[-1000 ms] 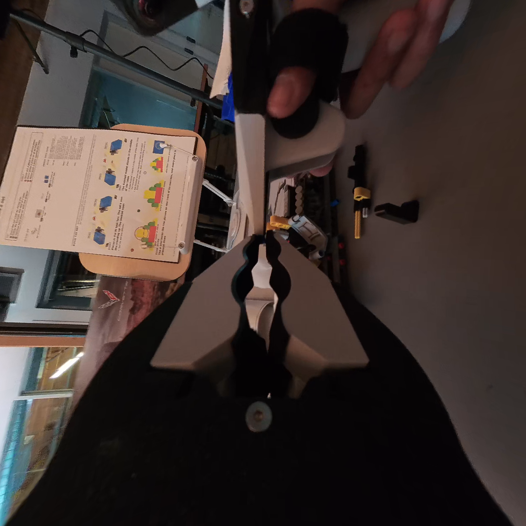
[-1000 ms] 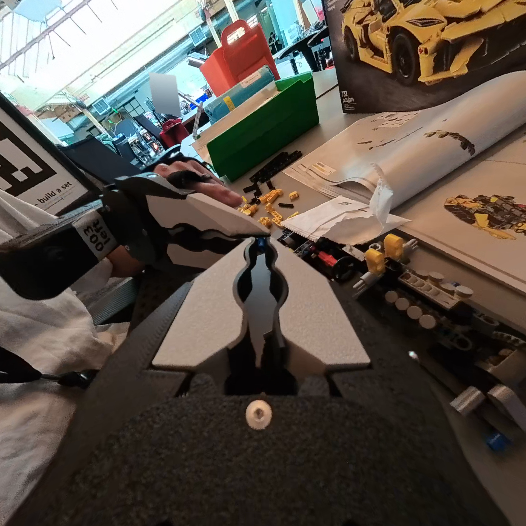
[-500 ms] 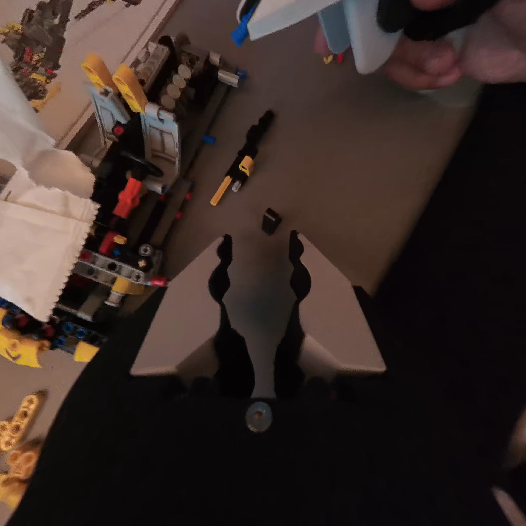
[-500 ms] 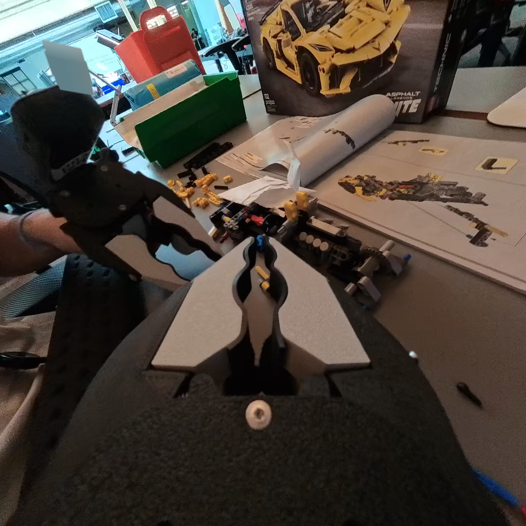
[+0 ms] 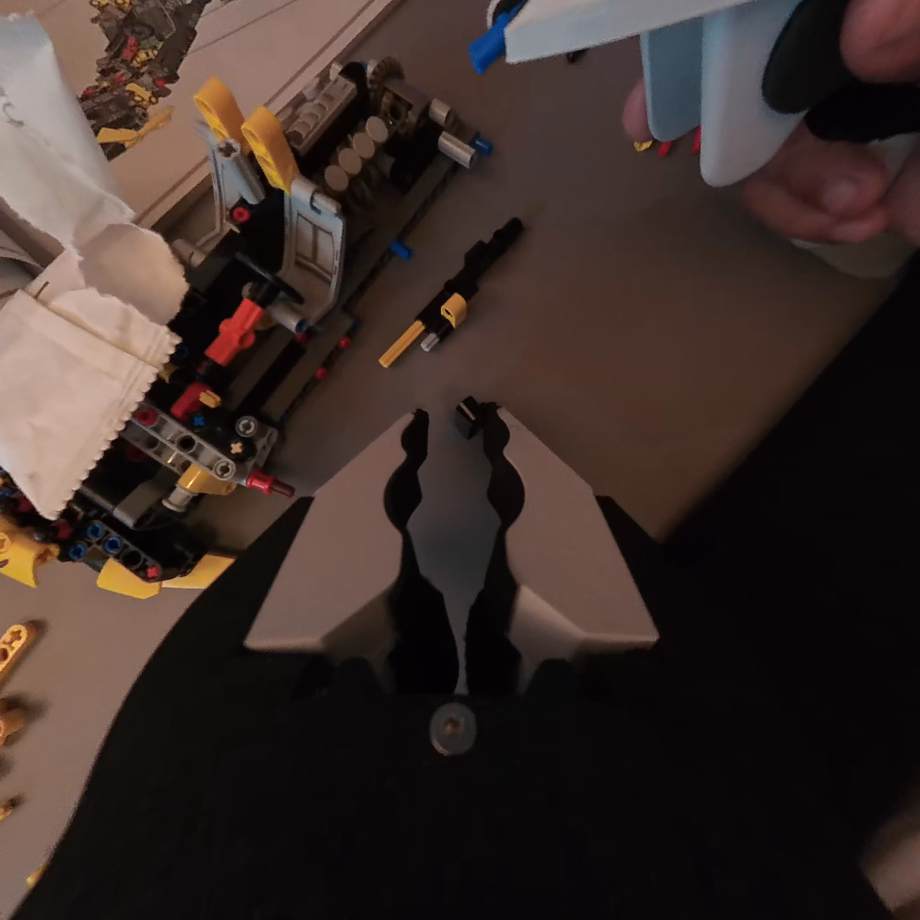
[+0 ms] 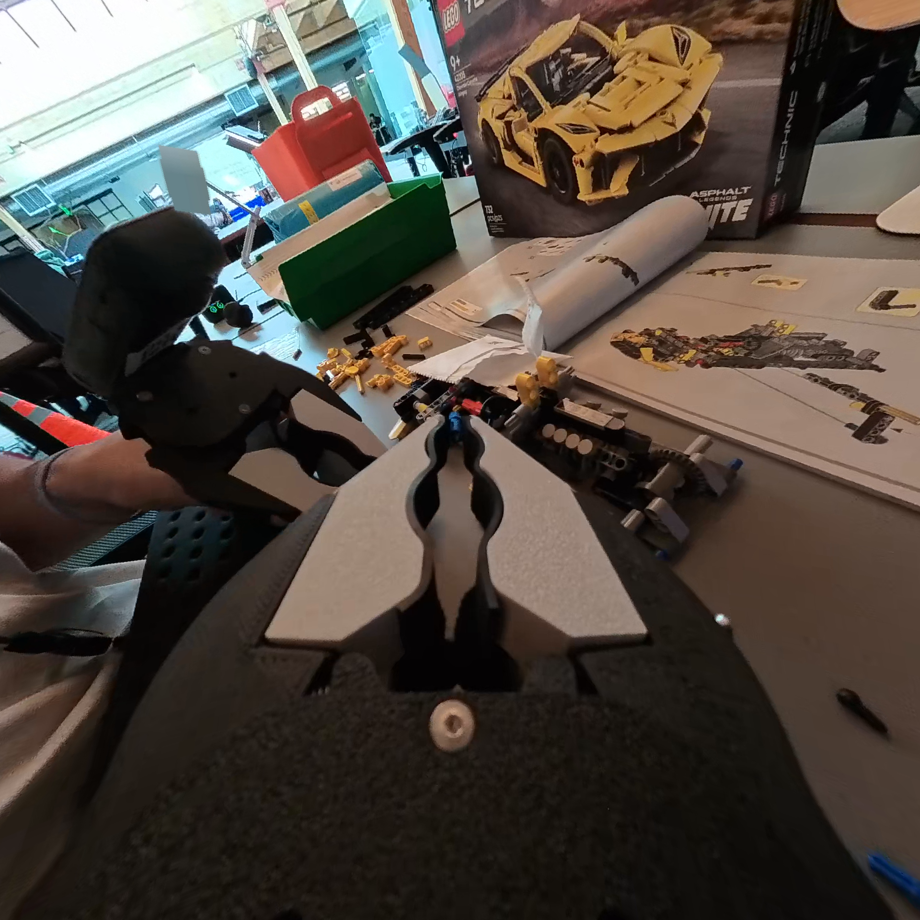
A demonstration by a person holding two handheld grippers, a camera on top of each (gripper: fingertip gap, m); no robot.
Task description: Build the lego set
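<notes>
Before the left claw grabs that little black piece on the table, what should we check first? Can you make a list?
1. Left claw open wide enough: ok, there is a clear gap between its fingers.
2. Small black piece lined up in the gap: not ok, it sits right beside the right fingertip, off centre.
3. Piece free of other parts: ok, it lies alone on the table, apart from the black and yellow axle assembly.
4. Right claw busy: ok, it is pinched on a small blue pin.
5. Car chassis out of the way: ok, it sits off to the left.
</notes>
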